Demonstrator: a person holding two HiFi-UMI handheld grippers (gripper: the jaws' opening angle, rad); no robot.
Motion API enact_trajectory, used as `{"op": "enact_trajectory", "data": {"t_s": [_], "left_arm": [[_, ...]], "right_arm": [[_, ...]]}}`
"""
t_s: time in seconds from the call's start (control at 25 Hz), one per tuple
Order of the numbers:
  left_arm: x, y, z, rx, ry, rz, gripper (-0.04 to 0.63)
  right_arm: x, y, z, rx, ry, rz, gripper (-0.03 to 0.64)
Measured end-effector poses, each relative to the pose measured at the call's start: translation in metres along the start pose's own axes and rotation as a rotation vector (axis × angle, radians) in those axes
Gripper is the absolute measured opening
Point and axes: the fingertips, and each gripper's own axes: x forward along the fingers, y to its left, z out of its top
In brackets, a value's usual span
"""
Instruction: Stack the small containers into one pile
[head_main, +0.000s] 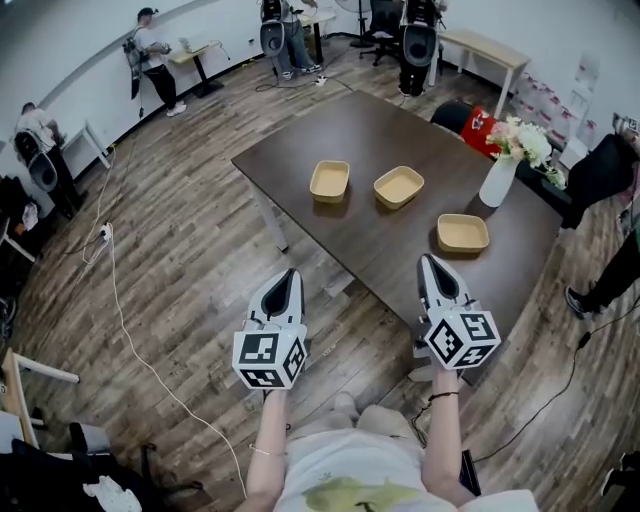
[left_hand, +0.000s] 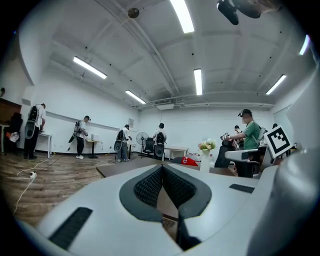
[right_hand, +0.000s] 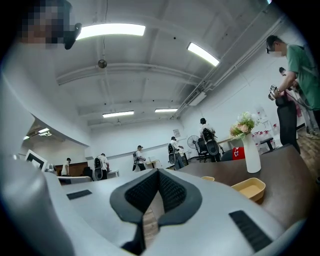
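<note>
Three shallow tan containers lie apart on the dark brown table (head_main: 300, 150): one at the left (head_main: 330, 180), one in the middle (head_main: 399, 186), one nearer on the right (head_main: 463, 233). My left gripper (head_main: 291, 272) is held over the floor, short of the table's near edge, shut and empty. Above that near edge my right gripper (head_main: 427, 259) points at the right container, also shut with nothing in it. In the right gripper view the jaws (right_hand: 158, 172) meet at their tip, and the right container (right_hand: 248, 188) lies ahead to the right. The left gripper (left_hand: 161, 167) shows its jaws closed too.
A white vase of flowers (head_main: 498, 180) stands on the table's right side, behind the containers. A chair with a red item (head_main: 478, 128) is beyond it. A person's leg (head_main: 600, 270) is at the right. A white cable (head_main: 120, 300) runs across the wooden floor at the left.
</note>
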Motion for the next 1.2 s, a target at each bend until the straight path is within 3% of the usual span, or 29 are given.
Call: {"op": "enact_trajectory", "data": {"t_s": [0.56, 0.92, 1.2], "left_arm": [[0.065, 0.012, -0.025, -0.037, 0.079, -0.079, 0.025], [0.155, 0.038, -0.01, -0.031, 0.083, -0.119, 0.025], [0.229, 0.028, 0.004, -0.019, 0.083, -0.201, 0.025]], "right_arm": [[0.041, -0.035, -0.026, 0.058, 0.059, -0.113, 0.021], [0.118, -0.076, -0.015, 0.103, 0.032, -0.17, 0.021], [0.156, -0.124, 0.001, 0.12, 0.01, -0.261, 0.021]]}}
